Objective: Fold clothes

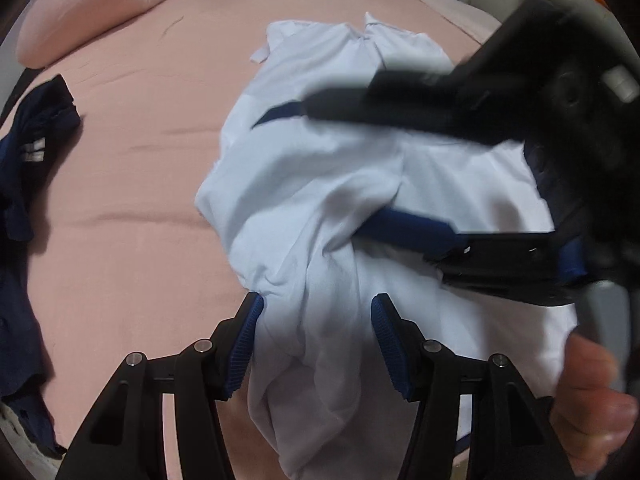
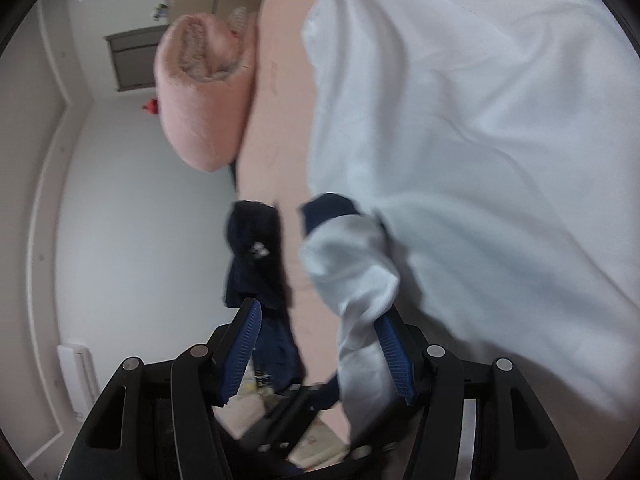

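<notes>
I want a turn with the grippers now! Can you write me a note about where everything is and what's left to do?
Left gripper: open, straddling a bunched fold at the near end of the white shirt; not pinching yet.
Right gripper: open, with the shirt's navy-cuffed sleeve lying against one pad; not clamped.
Things: the white shirt lies crumpled on the pink bed. A navy garment lies apart from it at the bed's edge. A pink pillow sits at the far end.
Done: nothing is folded yet.
Left: flatten the shirt, fold in the sleeves, fold the body, then probably do the navy garment.
</notes>
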Demonstrator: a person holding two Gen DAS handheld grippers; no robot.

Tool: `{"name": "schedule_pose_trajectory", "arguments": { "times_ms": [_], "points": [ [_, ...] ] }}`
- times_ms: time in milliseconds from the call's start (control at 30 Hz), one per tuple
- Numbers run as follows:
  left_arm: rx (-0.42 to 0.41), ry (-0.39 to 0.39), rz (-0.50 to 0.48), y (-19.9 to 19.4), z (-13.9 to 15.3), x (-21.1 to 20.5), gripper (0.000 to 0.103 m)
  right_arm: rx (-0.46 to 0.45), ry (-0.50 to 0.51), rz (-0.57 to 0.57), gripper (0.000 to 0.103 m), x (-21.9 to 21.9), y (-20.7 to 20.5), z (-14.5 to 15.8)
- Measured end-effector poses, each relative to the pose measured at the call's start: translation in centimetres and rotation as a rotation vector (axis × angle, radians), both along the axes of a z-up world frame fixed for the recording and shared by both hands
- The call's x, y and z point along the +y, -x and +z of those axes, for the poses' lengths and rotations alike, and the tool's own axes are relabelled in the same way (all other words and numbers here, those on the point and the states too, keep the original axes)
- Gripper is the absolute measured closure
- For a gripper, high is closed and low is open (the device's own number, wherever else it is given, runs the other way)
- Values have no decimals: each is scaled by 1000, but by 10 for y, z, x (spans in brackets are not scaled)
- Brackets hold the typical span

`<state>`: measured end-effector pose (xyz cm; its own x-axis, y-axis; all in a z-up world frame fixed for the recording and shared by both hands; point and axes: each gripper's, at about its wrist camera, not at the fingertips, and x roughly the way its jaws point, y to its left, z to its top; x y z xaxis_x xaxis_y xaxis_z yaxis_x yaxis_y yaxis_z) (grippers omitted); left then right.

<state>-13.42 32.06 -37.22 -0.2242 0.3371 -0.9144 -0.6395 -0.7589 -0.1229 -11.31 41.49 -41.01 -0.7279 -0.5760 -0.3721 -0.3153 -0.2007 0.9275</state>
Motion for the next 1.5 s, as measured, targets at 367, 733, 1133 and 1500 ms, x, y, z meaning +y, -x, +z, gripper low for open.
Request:
{"name": "schedule_pose_trajectory", "arguments": {
  "times_ms": [367,733,1133,1500],
  "points": [
    [3,-74,41,4,3,-11,71,-37,-164,92,45,-12,3,21],
    [-46,-140,93,8,9,-28,72,-74,-75,17,44,-5,8,-9],
    [-61,-144,73,11,12,-23,72,-107,-238,-22,98,-5,15,-7],
    [35,-108,69,6,19,-8,53,51,-271,1,98,-1,15,54]
  ]
}}
